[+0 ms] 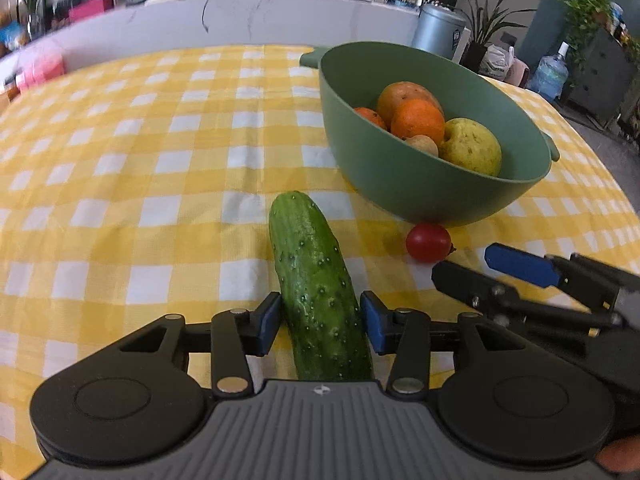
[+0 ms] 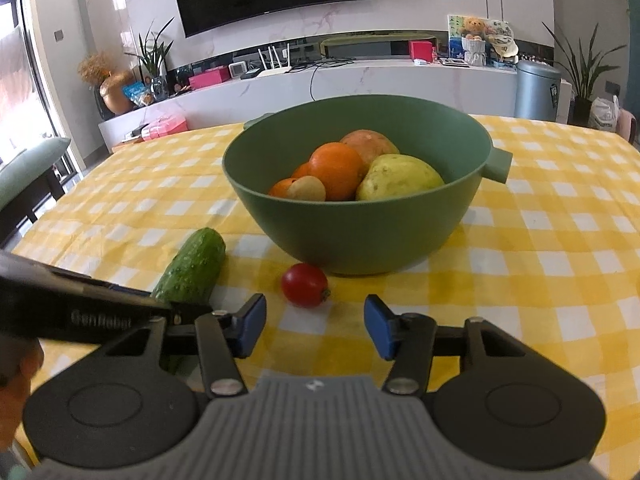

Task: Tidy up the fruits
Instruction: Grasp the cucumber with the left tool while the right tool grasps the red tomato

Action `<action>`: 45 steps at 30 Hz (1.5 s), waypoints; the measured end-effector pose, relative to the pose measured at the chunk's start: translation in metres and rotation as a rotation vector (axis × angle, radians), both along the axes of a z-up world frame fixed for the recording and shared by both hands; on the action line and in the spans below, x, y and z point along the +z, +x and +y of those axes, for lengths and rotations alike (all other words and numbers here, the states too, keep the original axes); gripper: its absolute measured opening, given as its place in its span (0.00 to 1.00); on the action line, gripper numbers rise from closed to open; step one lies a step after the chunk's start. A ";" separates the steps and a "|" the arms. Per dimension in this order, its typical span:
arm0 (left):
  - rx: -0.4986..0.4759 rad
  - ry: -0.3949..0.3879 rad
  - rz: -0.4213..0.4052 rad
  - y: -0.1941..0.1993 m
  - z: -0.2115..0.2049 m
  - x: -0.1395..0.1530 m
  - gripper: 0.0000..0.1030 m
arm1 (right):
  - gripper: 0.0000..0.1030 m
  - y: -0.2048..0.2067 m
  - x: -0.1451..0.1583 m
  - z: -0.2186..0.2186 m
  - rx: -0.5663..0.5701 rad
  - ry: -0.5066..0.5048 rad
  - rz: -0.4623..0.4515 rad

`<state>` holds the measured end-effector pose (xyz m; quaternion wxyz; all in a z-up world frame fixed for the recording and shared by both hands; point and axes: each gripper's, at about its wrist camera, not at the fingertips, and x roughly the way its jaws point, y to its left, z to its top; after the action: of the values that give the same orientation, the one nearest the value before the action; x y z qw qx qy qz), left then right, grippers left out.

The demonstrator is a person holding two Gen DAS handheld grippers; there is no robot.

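Left claw (image 1: 320,324) closes its blue pads around the cucumber (image 1: 316,284) lying on the checked surface (image 1: 120,160), seemingly bound for the green bowl (image 1: 400,184) beyond; right claw (image 2: 314,326) waits open before the cherry tomato (image 2: 304,285).

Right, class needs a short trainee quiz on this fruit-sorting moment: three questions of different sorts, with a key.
1. True or false: the cucumber already lies inside the green bowl.
2. Multiple choice: what lies just ahead of the right gripper? A) cherry tomato B) orange C) pear
3. Fill in: the left gripper has its fingers on either side of the ____.

Key:
1. False; it lies on the checked tablecloth beside the bowl.
2. A; the tomato sits on the cloth, and the open jaws are short of it.
3. Cucumber; whether the pads press it is unclear.
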<state>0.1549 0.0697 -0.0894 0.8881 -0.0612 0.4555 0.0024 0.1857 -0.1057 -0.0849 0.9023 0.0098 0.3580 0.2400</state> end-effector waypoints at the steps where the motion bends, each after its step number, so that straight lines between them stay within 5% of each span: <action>1: 0.002 0.011 -0.013 -0.001 -0.002 -0.001 0.51 | 0.48 -0.002 -0.001 0.002 -0.002 -0.001 0.000; 8: -0.025 0.108 -0.062 -0.003 -0.013 -0.005 0.54 | 0.48 0.006 -0.005 0.001 -0.021 0.023 0.020; 14: -0.026 0.115 -0.074 -0.004 -0.013 -0.006 0.53 | 0.48 0.013 -0.008 -0.002 -0.036 0.065 0.046; 23: 0.011 0.021 -0.073 -0.007 0.000 -0.001 0.47 | 0.48 0.015 -0.010 0.003 -0.024 0.099 0.033; 32: 0.055 -0.010 -0.091 -0.009 0.009 0.005 0.44 | 0.48 0.012 -0.012 0.024 0.032 0.004 -0.025; 45: 0.080 -0.032 -0.108 -0.009 0.013 0.010 0.43 | 0.25 0.013 -0.019 0.034 0.055 -0.081 -0.052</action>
<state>0.1463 0.0832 -0.0790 0.9095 -0.0935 0.4040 0.0271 0.1983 -0.0715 -0.1039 0.9040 -0.0429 0.3441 0.2503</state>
